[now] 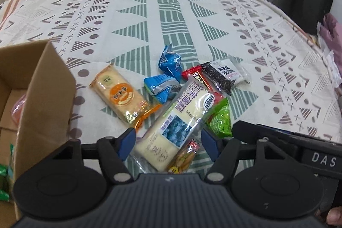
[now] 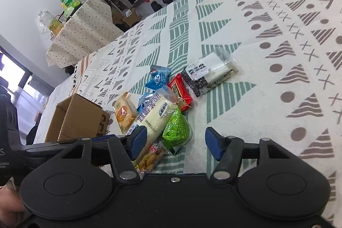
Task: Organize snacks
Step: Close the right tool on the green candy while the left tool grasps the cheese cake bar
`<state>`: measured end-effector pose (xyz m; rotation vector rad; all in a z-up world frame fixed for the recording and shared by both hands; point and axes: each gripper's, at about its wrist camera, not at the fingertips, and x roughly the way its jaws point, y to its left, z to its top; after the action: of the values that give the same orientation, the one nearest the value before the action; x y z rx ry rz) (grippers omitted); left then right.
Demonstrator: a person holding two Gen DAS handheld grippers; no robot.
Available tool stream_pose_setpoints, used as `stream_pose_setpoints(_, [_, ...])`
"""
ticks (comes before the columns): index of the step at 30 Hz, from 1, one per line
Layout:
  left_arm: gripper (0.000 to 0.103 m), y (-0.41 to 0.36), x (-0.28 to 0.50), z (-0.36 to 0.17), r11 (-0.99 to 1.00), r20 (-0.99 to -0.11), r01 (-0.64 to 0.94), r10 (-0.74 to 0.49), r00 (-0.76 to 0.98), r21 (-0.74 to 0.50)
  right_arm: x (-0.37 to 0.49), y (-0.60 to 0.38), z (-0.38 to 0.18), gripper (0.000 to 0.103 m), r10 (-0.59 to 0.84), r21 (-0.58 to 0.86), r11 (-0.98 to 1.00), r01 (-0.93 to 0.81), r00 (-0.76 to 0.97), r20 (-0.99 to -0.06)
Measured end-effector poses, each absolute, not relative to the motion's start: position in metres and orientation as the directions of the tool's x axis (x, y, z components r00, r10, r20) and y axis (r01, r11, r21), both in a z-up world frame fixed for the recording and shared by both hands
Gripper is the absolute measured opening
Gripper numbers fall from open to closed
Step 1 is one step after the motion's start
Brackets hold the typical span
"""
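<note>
Your left gripper (image 1: 168, 138) straddles the long cream cake packet (image 1: 177, 119) with jaws apart, pads not yet pressing. The packet's long axis runs away from you, along the fingers, toward the tablecloth's (image 1: 192, 14) far edge. The cardboard box (image 1: 42, 87) stands at the cloth's left edge. Your right gripper (image 2: 173, 142) is open — the green snack (image 2: 176, 129) lies just ahead between its fingers.

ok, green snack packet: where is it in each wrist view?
Left wrist: green packet lower centre-right, just beyond the right-hand jaw.
Right wrist: green packet lower centre, between the jaws' tips.
Shared landmark: long white cake packet, touching its left side in both.
</note>
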<state>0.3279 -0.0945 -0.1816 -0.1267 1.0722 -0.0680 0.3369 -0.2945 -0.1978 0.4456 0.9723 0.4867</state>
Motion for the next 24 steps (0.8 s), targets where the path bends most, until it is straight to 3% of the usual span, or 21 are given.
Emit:
stream_pose_setpoints(8, [0.062, -0.089, 0.342, -0.2, 0.987, -0.888, -0.033, -0.129, 0.442, -0.16, 0.352, -0.289, -0.218, 0.049, 0.595, 0.602, 0.785, -0.144, 0.446, -0.669])
stream_pose_setpoints(13, [0.055, -0.088, 0.343, -0.21, 0.987, -0.903, -0.037, -0.126, 0.411, -0.154, 0.354, -0.279, -0.222, 0.034, 0.588, 0.568, 0.801, -0.189, 0.425, -0.689])
stream_pose_setpoints(24, [0.04, -0.098, 0.334, -0.205, 0.992, -0.912, -0.006, -0.11, 0.396, -0.122, 0.347, -0.28, -0.217, 0.03, 0.58, 0.542, 0.811, -0.219, 0.427, -0.694])
